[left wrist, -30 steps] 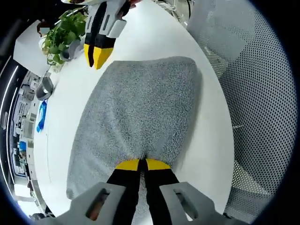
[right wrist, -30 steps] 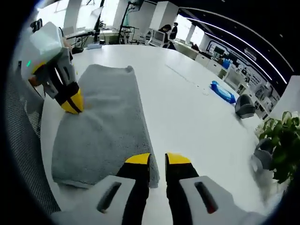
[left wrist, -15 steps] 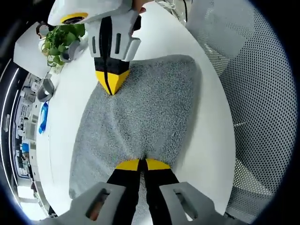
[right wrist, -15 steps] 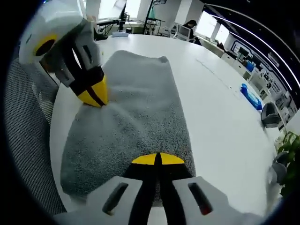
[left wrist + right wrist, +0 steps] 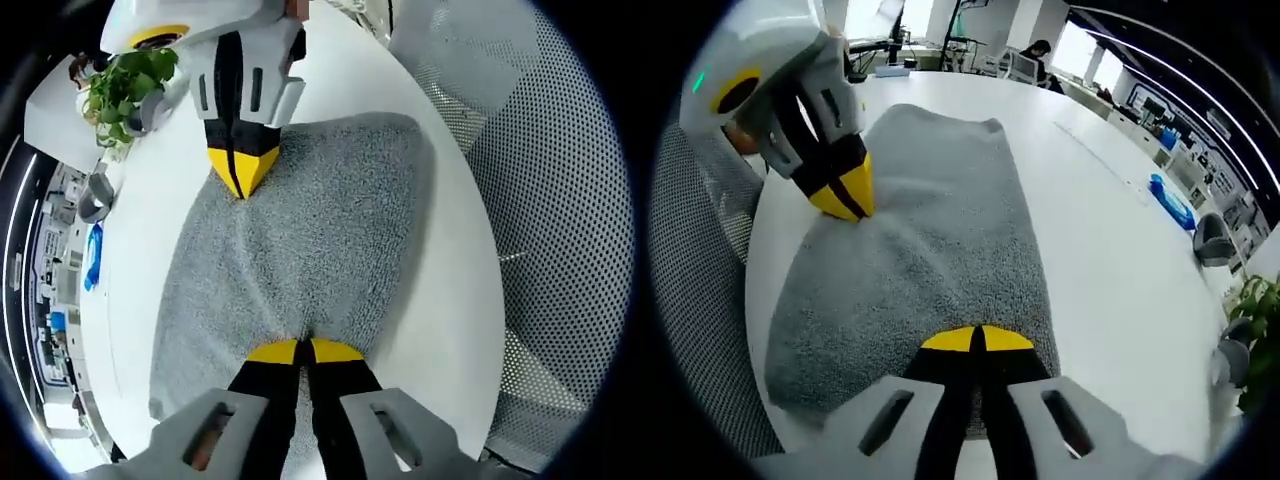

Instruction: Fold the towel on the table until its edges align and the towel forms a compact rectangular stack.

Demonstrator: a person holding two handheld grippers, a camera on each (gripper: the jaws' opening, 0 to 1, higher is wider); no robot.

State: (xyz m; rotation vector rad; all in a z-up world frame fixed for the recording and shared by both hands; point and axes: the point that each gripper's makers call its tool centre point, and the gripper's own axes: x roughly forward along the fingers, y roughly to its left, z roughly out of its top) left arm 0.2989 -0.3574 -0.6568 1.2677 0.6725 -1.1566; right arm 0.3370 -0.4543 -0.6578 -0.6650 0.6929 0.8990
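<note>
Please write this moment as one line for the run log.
stage: fold grasp | left gripper: shut on towel edge | right gripper: shut on towel, opposite edge | towel: flat on table

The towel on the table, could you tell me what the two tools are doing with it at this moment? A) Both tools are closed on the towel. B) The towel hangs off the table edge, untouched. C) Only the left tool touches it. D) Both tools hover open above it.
A: in each view the yellow tips of the left tool and the right tool meet, closed on the grey towel.
</note>
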